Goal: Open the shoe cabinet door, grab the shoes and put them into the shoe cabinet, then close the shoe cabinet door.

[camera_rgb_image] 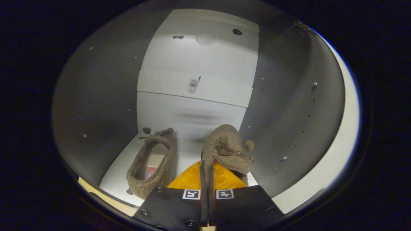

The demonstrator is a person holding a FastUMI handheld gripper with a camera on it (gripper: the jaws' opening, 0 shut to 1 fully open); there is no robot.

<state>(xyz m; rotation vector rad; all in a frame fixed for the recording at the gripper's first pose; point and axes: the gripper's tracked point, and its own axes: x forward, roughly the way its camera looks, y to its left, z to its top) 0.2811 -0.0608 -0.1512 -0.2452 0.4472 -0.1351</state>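
Shoe cabinet (106, 96): the view looks into its interior. Dark side walls left and right, each with rows of small peg holes and a few metal pins. Pale back panel straight ahead, crossed by a lighter horizontal band carrying a small metal fitting (192, 85). Two dark holes and a round vent-like patch sit higher up the back panel. White floor shelf (118, 173) at the bottom of the compartment.

Contents of the compartment: two brown fuzzy slippers with pom-pom ties.

Left slipper (154, 166): resting flat on the white shelf, opening upward, toe pointing toward the back panel. A pale insole with a small label shows inside it; the label is too small to read. It lies to the left of the fingers, apart from them.

Right slipper (224, 147): held up just ahead of the fingers, its upper and bow facing the camera, close to the right wall. Whether its sole touches the shelf cannot be told.

Gripper (207, 189): fingers drawn nearly together, pinching the thin rim of the right slipper between them. Two square markers sit on the gripper body, one on each side of the fingers.
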